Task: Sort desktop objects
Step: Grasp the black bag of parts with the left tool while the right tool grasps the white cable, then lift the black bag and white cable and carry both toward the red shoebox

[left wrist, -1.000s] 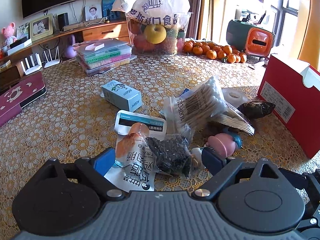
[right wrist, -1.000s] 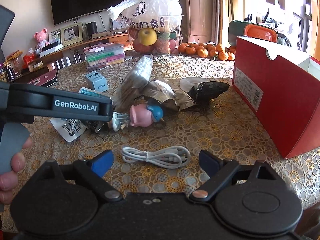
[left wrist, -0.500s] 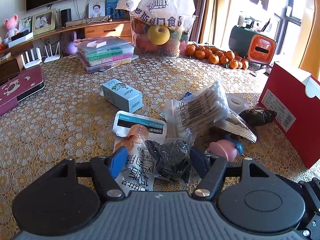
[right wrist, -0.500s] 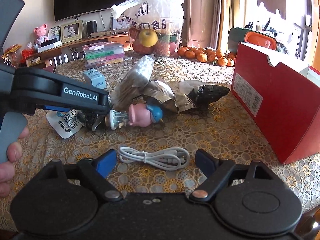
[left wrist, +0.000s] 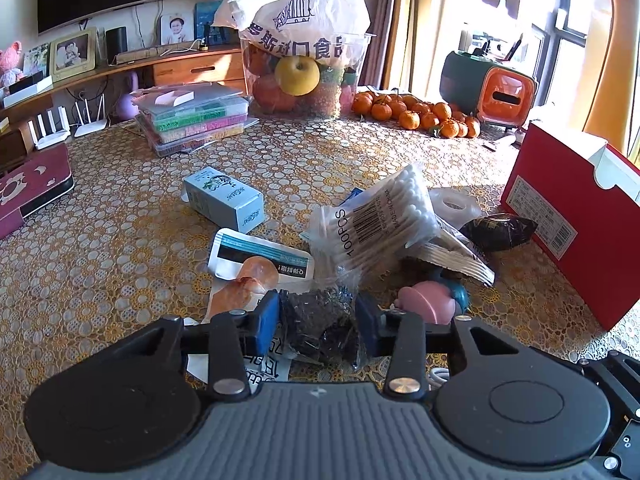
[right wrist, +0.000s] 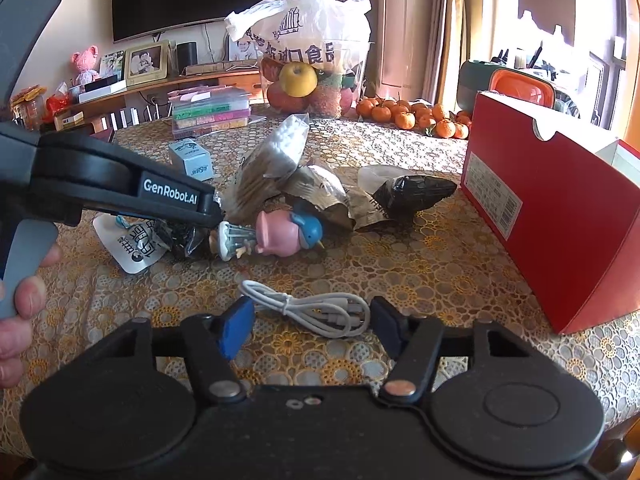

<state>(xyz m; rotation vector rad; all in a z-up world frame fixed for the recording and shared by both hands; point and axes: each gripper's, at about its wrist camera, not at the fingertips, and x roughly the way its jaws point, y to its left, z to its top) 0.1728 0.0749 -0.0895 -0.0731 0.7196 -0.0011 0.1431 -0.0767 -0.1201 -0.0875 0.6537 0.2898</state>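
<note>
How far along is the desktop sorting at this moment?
Nothing looks sorted: the cotton swab pack, blue carton and pink bird figurine lie loose beside the red box. The left claw is shut on the clear bag of dark bits. The right claw is open around the white cable.

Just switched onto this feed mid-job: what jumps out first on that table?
The heap of small goods mid-table: a cotton swab pack lying across other packets, with a pink and blue bird figurine at its near edge. The left gripper has its fingers on either side of a clear bag of dark bits, while the right gripper hangs open over a coiled white cable. A big red box stands at the right.
</note>
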